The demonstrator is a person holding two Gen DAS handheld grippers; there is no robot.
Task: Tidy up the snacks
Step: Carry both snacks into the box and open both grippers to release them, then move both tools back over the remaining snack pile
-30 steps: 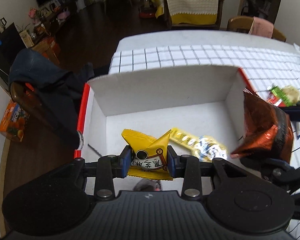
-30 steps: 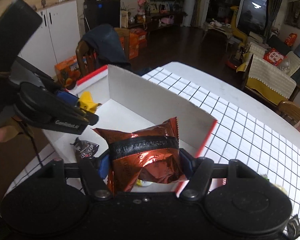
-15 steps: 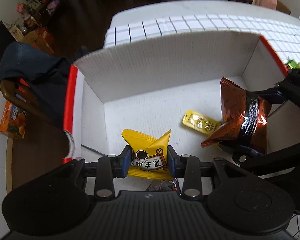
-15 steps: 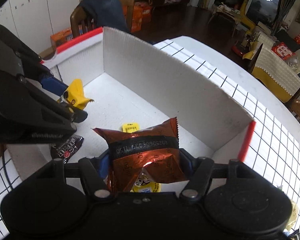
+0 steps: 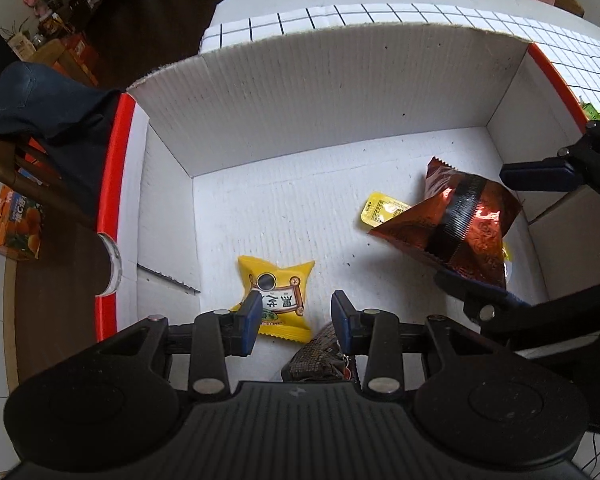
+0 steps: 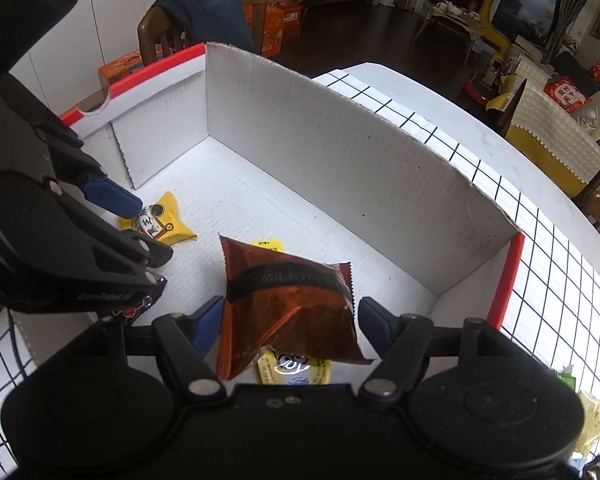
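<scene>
- Left gripper (image 5: 296, 320): jaws parted, yellow snack packet (image 5: 275, 298) loose on box (image 5: 340, 92) floor, near its left wall.
- Right gripper (image 6: 290, 326): jaws just widened; red foil bag (image 6: 288, 300) between, unpressed.

- On the yellow snack packet (image 5: 276, 300) you can make out large dark Chinese characters on a scroll-shaped label, though not clearly enough to read.
- The black band of the copper foil bag (image 6: 288, 304) carries a printed code, too blurred to read.
</scene>
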